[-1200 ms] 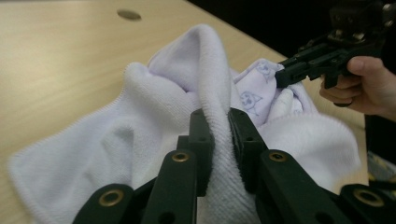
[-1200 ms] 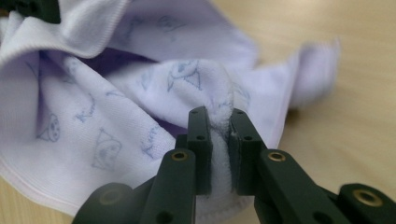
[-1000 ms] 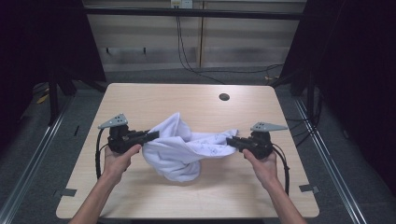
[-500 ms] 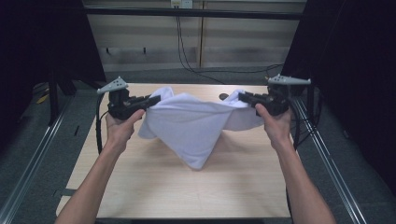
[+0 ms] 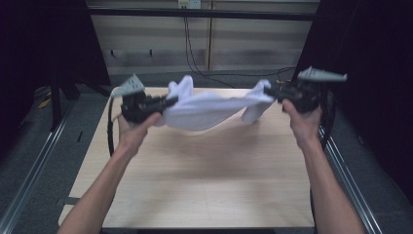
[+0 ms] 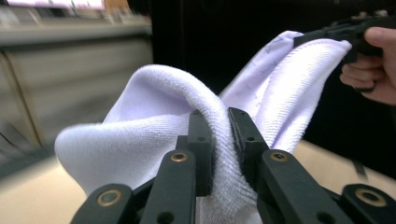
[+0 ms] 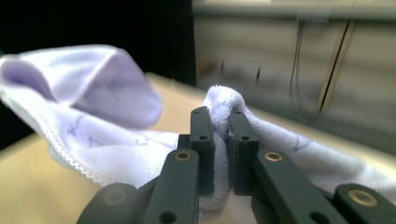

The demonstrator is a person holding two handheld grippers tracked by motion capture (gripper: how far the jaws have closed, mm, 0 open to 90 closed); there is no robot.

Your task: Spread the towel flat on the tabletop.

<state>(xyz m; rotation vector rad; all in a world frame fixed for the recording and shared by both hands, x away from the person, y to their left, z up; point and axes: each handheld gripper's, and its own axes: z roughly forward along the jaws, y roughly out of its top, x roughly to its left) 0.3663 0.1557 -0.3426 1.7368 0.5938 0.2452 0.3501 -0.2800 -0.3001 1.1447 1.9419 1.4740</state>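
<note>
Towel [image 5: 207, 109] lifted off table [image 5: 204, 185], stretched between both grippers.

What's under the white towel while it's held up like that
The white towel hangs clear between the left gripper and right gripper. Beneath it lies bare wooden table; the strip directly behind its sag is hidden.

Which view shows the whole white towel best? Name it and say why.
The high view: the white towel hangs stretched between the left gripper and right gripper, above the table. The left gripper view shows one bunched end pinched in its jaws; the right gripper view shows the other.
</note>
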